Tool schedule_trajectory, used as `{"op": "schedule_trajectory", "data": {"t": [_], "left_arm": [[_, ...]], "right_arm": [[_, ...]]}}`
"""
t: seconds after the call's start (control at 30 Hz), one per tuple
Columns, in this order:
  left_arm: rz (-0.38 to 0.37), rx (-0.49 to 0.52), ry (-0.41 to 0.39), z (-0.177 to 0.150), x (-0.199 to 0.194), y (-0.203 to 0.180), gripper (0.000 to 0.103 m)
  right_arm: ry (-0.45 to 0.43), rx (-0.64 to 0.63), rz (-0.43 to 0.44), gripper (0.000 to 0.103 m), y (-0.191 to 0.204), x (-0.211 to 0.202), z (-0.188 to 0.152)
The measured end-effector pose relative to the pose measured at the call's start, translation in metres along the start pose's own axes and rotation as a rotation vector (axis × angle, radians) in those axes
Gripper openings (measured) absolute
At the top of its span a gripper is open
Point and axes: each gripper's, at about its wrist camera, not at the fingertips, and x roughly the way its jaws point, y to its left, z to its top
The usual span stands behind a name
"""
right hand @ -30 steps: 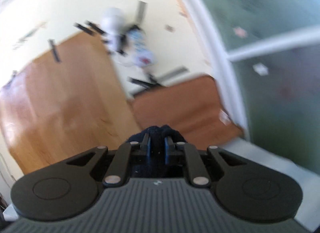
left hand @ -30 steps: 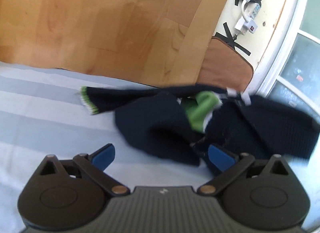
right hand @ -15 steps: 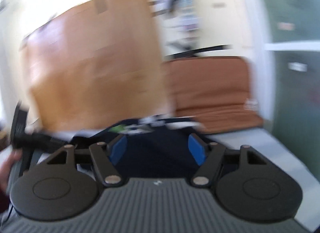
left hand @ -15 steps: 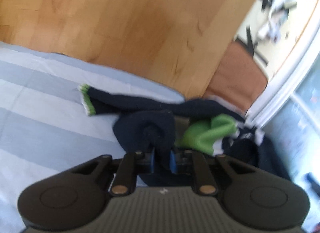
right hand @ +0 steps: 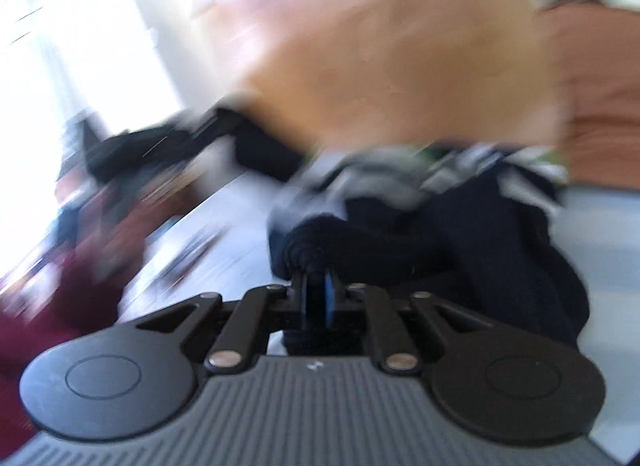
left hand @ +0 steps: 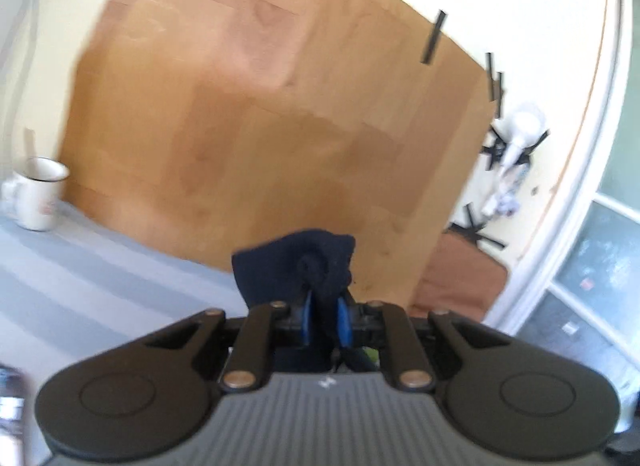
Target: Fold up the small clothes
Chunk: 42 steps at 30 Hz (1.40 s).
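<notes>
Now both tongs are clenched on the same navy knit garment (left hand: 296, 266). In the left wrist view, the left tongs (left hand: 325, 320) pinch a bunched fold of the dark knit between their blue pads (left hand: 344, 322); the cloth rises as a small peak at 12 o'clock from the tips, lifted clear of the striped pale blue tabletop (left hand: 100, 290). Their jaws have just eased open a touch, with the fabric still between them. A white mug (left hand: 38, 199) with a dark rim stands at the tabletop's far edge, toward 10 o'clock from the tongs and well apart from them. Behind it all leans a large wooden board (left hand: 280, 125), and a brown panel (left hand: 460, 282) shows toward 2 o'clock, beside a white-framed glass door (left hand: 600, 266).

In the right wrist view, which is heavily blurred, the right tongs (right hand: 316, 302) have just been closing and now grip another knot of the garment. The rest of the navy cloth spreads from 12 to 3 o'clock over the tabletop, with a streak of white and green trim (right hand: 432, 163) along its far edge. A dark red sleeve (right hand: 68, 298) fills the 9 o'clock side; the black shape above it is too smeared to tell.
</notes>
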Motion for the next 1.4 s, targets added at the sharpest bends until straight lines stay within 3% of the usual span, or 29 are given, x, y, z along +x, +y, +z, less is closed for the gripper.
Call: {"op": "schedule_trajectory", "data": {"t": [0.03, 0.1, 0.13, 0.2, 0.27, 0.33, 0.4, 0.43, 0.47, 0.5, 0.57, 0.67, 0.77, 0.83, 0.93, 1.03, 1.07, 1.13, 1.2, 1.33, 1.4], "left_arm": [[0.033, -0.010, 0.024, -0.005, -0.002, 0.007, 0.021], [0.070, -0.057, 0.060, -0.018, 0.000, 0.020, 0.051], [0.087, -0.077, 0.073, -0.026, 0.003, 0.025, 0.058], [0.125, -0.127, 0.102, -0.036, 0.013, 0.029, 0.088], [0.101, -0.173, 0.133, -0.044, 0.022, 0.032, 0.089], [0.078, -0.154, 0.154, -0.049, 0.034, 0.025, 0.089], [0.057, -0.117, 0.173, -0.053, 0.047, 0.016, 0.090], [0.050, -0.104, 0.189, -0.054, 0.055, 0.011, 0.090], [0.044, -0.093, 0.202, -0.055, 0.065, 0.006, 0.090], [0.037, -0.078, 0.216, -0.058, 0.071, 0.003, 0.090], [0.034, -0.049, 0.248, -0.065, 0.073, 0.008, 0.089], [0.026, -0.019, 0.268, -0.072, 0.078, 0.009, 0.089], [0.045, 0.008, 0.243, -0.071, 0.077, 0.008, 0.089], [0.044, 0.020, 0.230, -0.064, 0.080, 0.009, 0.090], [0.050, 0.052, 0.224, -0.053, 0.094, 0.004, 0.093], [0.043, 0.096, 0.242, -0.047, 0.118, -0.009, 0.097], [0.034, 0.107, 0.258, -0.046, 0.127, -0.015, 0.099], [0.019, 0.134, 0.286, -0.050, 0.145, -0.027, 0.101], [0.012, 0.185, 0.316, -0.058, 0.161, -0.042, 0.102], [0.049, 0.250, 0.417, -0.085, 0.191, -0.053, 0.101], [0.074, 0.237, 0.487, -0.099, 0.202, -0.049, 0.080]], "right_arm": [[0.011, -0.031, 0.001, 0.026, 0.004, 0.003, 0.002], [-0.029, -0.071, -0.051, 0.049, 0.005, 0.004, 0.016], [-0.091, -0.096, -0.115, 0.064, 0.000, 0.008, 0.032], [-0.196, -0.137, -0.264, 0.077, -0.010, 0.021, 0.057], [-0.223, -0.147, -0.427, 0.083, -0.025, 0.047, 0.081], [-0.159, -0.138, -0.513, 0.083, -0.050, 0.085, 0.104], [-0.075, -0.161, -0.567, 0.081, -0.069, 0.116, 0.111], [-0.017, -0.179, -0.613, 0.066, -0.081, 0.132, 0.114], [0.027, -0.176, -0.653, 0.013, -0.092, 0.142, 0.114], [0.042, -0.135, -0.681, 0.013, -0.102, 0.147, 0.117], [-0.063, -0.065, -0.710, 0.011, -0.102, 0.120, 0.117], [-0.290, 0.069, -0.789, 0.010, -0.103, 0.043, 0.114], [-0.472, 0.247, -0.870, 0.009, -0.108, -0.038, 0.072], [-0.492, 0.352, -0.949, 0.010, -0.115, -0.074, 0.034], [-0.446, 0.506, -1.084, 0.016, -0.129, -0.096, -0.017], [-0.523, 0.624, -1.069, 0.041, -0.126, -0.114, -0.043], [-0.564, 0.637, -1.033, 0.045, -0.122, -0.117, -0.044], [-0.559, 0.592, -0.977, 0.045, -0.110, -0.109, -0.032], [-0.497, 0.490, -0.926, 0.048, -0.104, -0.083, -0.010], [-0.319, 0.303, -0.801, 0.078, -0.094, -0.013, 0.027], [-0.206, 0.230, -0.762, 0.082, -0.098, 0.023, 0.037]]}}
